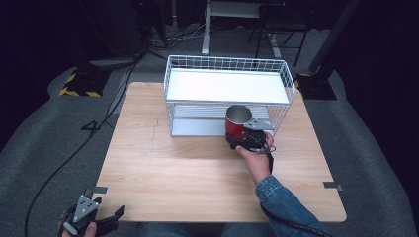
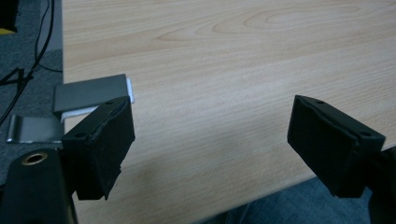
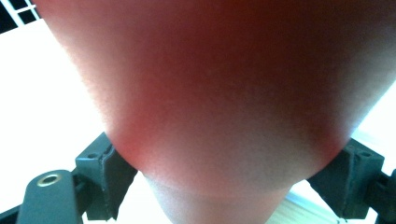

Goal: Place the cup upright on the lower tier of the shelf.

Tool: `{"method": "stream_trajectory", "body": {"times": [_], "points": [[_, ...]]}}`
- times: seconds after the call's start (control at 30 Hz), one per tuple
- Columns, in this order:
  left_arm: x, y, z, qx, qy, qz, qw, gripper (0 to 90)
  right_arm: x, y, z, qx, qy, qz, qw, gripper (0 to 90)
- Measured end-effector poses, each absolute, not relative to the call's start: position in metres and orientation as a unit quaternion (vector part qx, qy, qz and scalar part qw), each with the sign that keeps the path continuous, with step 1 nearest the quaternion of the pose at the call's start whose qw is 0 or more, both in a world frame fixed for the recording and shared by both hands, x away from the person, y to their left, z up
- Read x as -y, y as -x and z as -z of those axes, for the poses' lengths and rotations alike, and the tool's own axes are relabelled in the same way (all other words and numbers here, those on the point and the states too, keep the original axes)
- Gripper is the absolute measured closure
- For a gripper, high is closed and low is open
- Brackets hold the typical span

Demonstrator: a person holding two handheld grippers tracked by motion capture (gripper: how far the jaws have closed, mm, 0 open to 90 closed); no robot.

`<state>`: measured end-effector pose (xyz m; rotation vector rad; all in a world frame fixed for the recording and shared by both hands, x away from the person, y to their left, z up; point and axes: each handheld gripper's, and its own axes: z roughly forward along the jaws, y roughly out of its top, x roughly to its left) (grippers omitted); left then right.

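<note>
A red cup [image 1: 236, 122] with a silver inside is upright in front of the white wire rack [image 1: 227, 94], level with its lower shelf. My right gripper [image 1: 243, 137] is shut on the cup's near side. In the right gripper view the red cup [image 3: 219, 93] sits between both black jaws, which press on its lower part. My left gripper [image 1: 109, 219] is held off the table's near left corner, open, with nothing in it. In the left gripper view its two fingers [image 2: 100, 147] stand wide apart over the wooden table [image 2: 224, 84].
The wooden table [image 1: 163, 173] carries the two-level wire rack at its far middle. Grey metal brackets [image 1: 100, 190] clip onto the near left and right edges; the same bracket [image 2: 91, 93] is next to my left jaw. Cables lie on the grey floor at left.
</note>
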<state>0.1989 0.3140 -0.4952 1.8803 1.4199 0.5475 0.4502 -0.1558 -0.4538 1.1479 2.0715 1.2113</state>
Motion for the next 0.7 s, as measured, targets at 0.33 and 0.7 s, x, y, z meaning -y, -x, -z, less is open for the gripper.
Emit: {"method": "stream_trajectory", "body": {"times": [0.33, 0.7], "points": [[-0.324, -0.187, 0.498, -0.565, -0.717, -0.215, 0.348, 15.5, 0.139, -0.477, 0.461, -0.749, -0.421, -0.451, 0.241, 17.3], [-0.322, -0.191, 0.501, -0.563, -0.722, -0.207, 0.343, 15.6, 0.119, -0.499, 0.470, -0.735, -0.432, -0.464, 0.242, 17.3]]}}
